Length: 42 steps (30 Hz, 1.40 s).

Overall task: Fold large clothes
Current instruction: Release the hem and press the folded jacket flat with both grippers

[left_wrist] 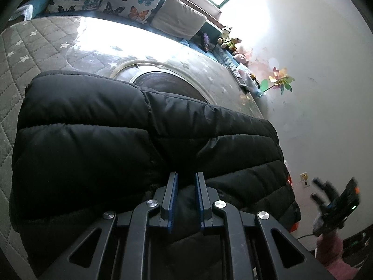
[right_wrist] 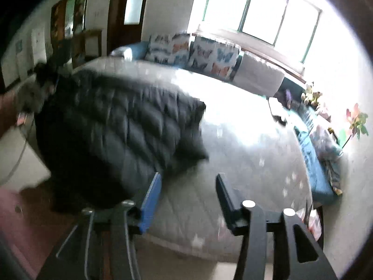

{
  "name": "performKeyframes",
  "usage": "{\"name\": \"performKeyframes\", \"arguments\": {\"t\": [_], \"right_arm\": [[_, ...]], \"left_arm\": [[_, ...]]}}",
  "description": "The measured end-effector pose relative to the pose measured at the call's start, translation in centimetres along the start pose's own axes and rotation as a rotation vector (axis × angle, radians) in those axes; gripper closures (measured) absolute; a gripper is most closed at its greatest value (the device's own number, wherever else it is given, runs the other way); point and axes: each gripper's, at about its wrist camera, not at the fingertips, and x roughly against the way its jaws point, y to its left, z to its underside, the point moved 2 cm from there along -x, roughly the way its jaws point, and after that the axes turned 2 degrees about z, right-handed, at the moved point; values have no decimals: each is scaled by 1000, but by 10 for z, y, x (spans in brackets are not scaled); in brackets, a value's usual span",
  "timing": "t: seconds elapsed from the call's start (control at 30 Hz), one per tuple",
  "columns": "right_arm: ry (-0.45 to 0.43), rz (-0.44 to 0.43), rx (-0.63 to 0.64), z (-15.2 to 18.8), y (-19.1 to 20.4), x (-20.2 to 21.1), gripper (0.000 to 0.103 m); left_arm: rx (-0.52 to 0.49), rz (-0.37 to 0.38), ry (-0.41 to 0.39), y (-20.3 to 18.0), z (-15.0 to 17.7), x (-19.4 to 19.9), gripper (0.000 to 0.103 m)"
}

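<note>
Jaws of the left gripper (left_wrist: 186,177) pinch the black puffer jacket (left_wrist: 144,140) on the bed (left_wrist: 28,53); the right gripper (right_wrist: 188,182) jaws stand wide, empty.

Butterfly cushions (left_wrist: 130,0) at bed head; soft toys (left_wrist: 229,38), pinwheel (left_wrist: 281,81) by wall.

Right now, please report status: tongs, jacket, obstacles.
Left tongs shut on black puffer jacket. Right tongs open, empty. Jacket folded on bed. No obstacles.
</note>
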Motion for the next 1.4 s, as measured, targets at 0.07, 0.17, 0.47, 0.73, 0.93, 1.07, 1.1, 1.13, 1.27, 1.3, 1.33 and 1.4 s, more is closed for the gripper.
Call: {"name": "performKeyframes", "arguments": {"t": [0.07, 0.17, 0.47, 0.73, 0.93, 1.07, 1.1, 1.13, 1.27, 1.3, 1.33, 1.4], "right_arm": [[-29, -39, -17, -26, 10, -10, 37], [-21, -96, -62, -64, 25, -43, 37], [124, -146, -160, -92, 53, -132, 37], [175, -88, -142, -65, 59, -169, 37], [157, -100, -163, -60, 52, -185, 37], [151, -77, -122, -66, 57, -175, 37], [143, -75, -119, -67, 55, -172, 37], [132, -76, -115, -70, 54, -165, 37], [115, -103, -104, -82, 55, -147, 37], [110, -120, -93, -88, 58, -141, 37], [106, -126, -86, -91, 61, -140, 37], [98, -155, -77, -101, 68, -138, 37]], "left_arm": [[-9, -5, -3, -3, 6, 8, 86], [-13, -11, -2, -6, 13, 15, 86], [-15, -23, 13, -12, 14, 17, 86], [-65, -55, 6, -14, 15, 9, 86], [-79, -60, -15, -10, 15, 0, 86], [-84, -71, -13, -12, 15, 4, 86], [-78, -78, -7, -15, 15, 8, 86], [-77, -88, -2, -18, 14, 12, 86], [-119, -118, -14, -34, 9, 34, 86], [-129, -127, -29, -38, 4, 41, 86], [-131, -130, -39, -40, 0, 47, 86], [-113, -137, -81, -37, -13, 61, 86]]}}
